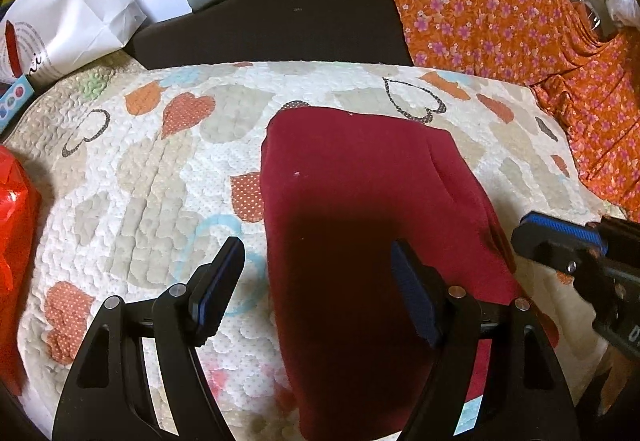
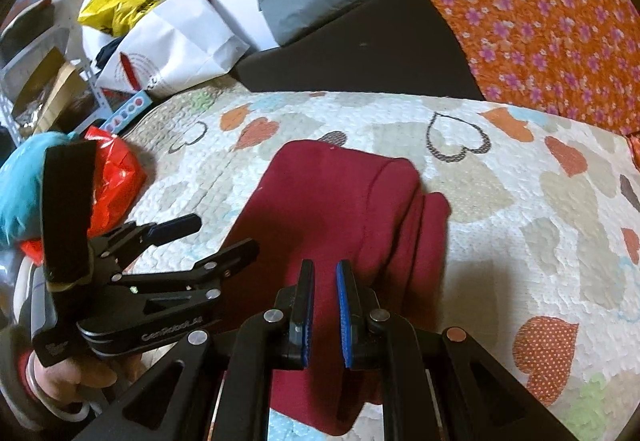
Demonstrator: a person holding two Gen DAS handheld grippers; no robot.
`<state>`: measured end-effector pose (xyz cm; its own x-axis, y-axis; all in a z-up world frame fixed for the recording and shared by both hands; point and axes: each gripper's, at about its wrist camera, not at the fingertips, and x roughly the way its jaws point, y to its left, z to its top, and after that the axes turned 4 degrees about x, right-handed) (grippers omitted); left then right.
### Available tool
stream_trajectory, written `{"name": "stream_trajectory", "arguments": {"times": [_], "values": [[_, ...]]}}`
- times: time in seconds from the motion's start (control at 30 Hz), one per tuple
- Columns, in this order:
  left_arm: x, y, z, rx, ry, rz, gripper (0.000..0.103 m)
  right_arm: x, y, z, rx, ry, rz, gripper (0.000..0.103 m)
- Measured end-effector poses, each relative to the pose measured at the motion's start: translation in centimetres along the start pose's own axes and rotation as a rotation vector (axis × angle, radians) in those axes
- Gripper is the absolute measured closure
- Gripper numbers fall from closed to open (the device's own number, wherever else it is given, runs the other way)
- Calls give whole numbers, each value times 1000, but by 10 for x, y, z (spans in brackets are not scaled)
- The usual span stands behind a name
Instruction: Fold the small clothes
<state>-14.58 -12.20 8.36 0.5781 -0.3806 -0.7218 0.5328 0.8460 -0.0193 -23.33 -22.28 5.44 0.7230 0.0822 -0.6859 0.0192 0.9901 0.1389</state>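
The maroon garment (image 1: 360,209) lies already folded lengthwise on the heart-print quilt (image 1: 152,177), stretching from 6 toward 12 o'clock. The left tongs (image 1: 316,273) gape wide over its left edge, holding nothing. The right tongs (image 2: 325,305) are narrow, seemingly empty, though the view is poor. A pinch catching only the top layer would likely drag the fold open.

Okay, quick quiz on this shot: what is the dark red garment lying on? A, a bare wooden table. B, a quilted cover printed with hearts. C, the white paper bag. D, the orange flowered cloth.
B: the dark red garment lies folded on the quilted heart-print cover; the orange flowered cloth and white paper bag sit apart behind it.
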Motion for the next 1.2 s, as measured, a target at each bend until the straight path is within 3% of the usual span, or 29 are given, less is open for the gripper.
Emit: {"name": "stream_trajectory", "arguments": {"times": [0.1,0.23,0.33,0.6,0.77,0.9,1.1,1.2], "values": [[5,3,-3,-3,19,11,28,9,-1,-7,-15,33,8,95],[23,9,-9,-38,87,0,28,37,-18,-24,-30,126,-68,95],[27,11,-10,-61,101,-17,28,40,-33,-29,39,128,-18,94],[23,6,-9,-33,86,-2,28,16,-16,-23,-17,118,-6,94],[24,4,-9,-27,86,1,28,33,-16,-36,-30,169,-36,94],[21,2,-10,-12,75,14,28,29,-18,-33,1,158,-19,94],[11,5,-7,-15,28,29,28,14,-20,-23,53,64,-19,79],[6,6,-6,-17,8,39,28,15,-16,-21,42,58,-39,79]]}}
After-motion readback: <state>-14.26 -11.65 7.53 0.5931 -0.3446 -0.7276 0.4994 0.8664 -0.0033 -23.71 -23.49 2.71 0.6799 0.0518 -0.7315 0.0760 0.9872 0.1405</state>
